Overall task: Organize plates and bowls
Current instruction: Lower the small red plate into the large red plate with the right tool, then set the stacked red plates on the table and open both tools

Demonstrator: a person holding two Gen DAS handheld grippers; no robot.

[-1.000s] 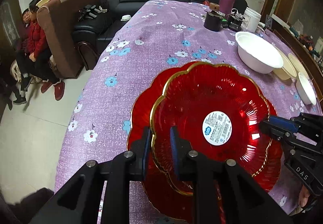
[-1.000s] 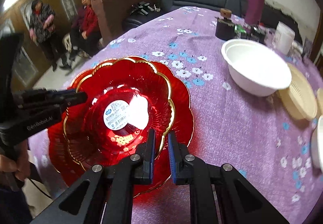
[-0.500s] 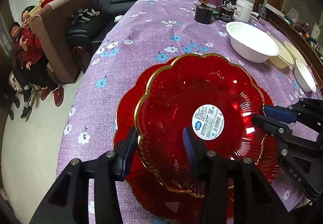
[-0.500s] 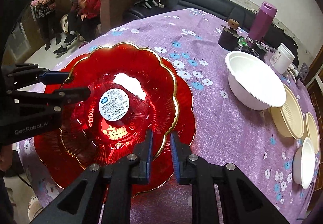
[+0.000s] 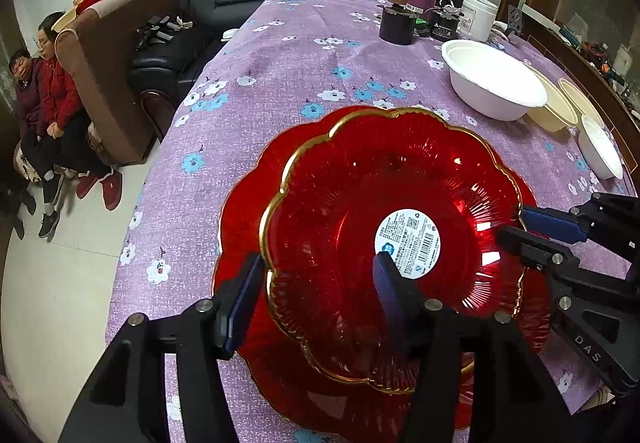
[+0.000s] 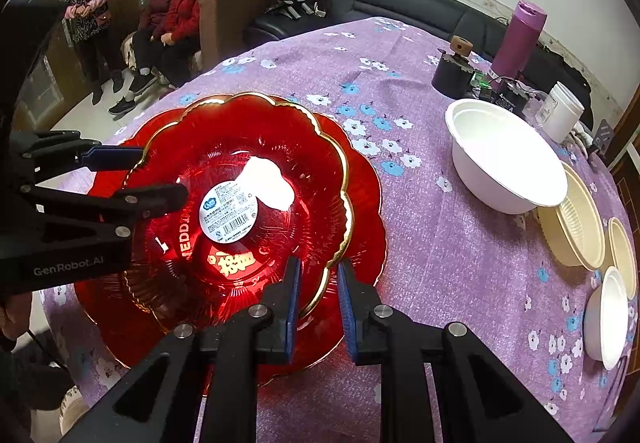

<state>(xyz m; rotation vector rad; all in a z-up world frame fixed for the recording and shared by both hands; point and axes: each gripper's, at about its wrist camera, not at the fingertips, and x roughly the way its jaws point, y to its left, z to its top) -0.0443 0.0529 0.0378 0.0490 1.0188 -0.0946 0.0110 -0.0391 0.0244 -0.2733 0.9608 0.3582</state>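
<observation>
A red gold-rimmed upper plate with a round white label lies stacked on a larger red lower plate on the purple flowered tablecloth. It also shows in the right wrist view. My left gripper is open, its jaws wide apart astride the upper plate's near rim. My right gripper is partly open, its jaws astride the upper plate's opposite rim with a small gap. The right gripper also shows in the left wrist view, and the left gripper in the right wrist view.
A large white bowl stands to the right, with cream bowls and a small white bowl beyond it. A purple flask, dark containers and a white jar stand at the far end. Several people sit by a sofa at the left.
My left gripper has opened wide from shut on the upper plate's rim. My right gripper's jaws have parted a little. Both cameras have risen and drawn back.
</observation>
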